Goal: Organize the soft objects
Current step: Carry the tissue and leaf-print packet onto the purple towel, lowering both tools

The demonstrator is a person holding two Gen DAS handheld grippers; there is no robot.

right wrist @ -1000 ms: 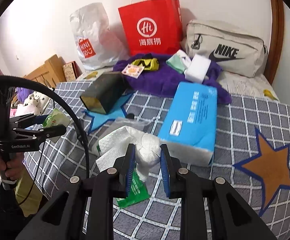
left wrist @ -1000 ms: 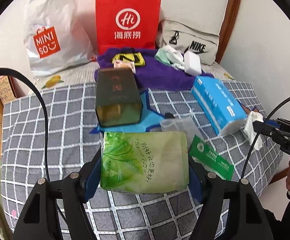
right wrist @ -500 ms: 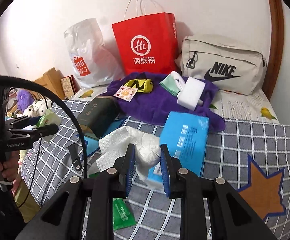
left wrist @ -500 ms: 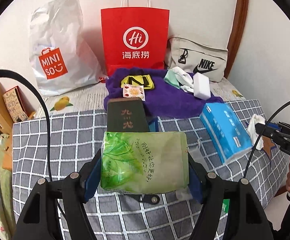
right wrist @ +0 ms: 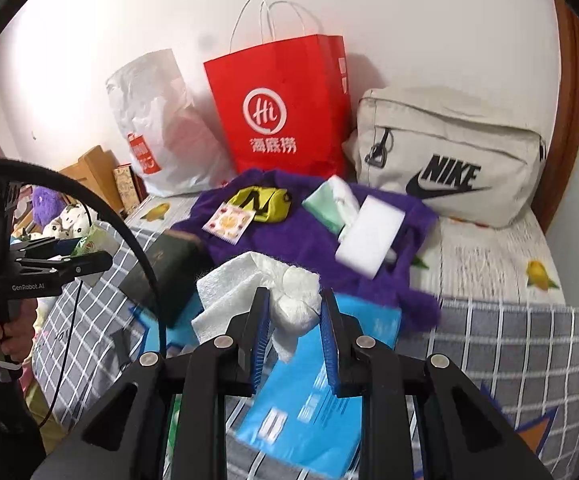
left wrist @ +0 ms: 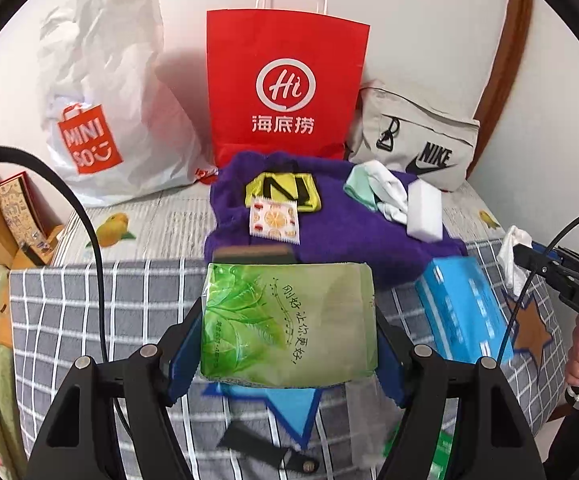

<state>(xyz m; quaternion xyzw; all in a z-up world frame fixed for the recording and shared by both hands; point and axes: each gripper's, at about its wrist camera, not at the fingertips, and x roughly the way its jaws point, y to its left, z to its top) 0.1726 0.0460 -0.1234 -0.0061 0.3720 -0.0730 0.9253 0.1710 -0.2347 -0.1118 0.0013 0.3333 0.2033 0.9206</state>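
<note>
A: Why is the left gripper point(left wrist: 289, 320) spread so wide?
B: It pinches the green pack point(left wrist: 289, 322) by both side edges, at lower centre of its frame.
A: And the right gripper point(right wrist: 294, 330)?
B: Fingers close together, squeezing a white tissue wad point(right wrist: 285, 300) at centre frame. Both probably head for the purple towel point(right wrist: 309, 240) or the red bag point(right wrist: 285, 108) above.
</note>
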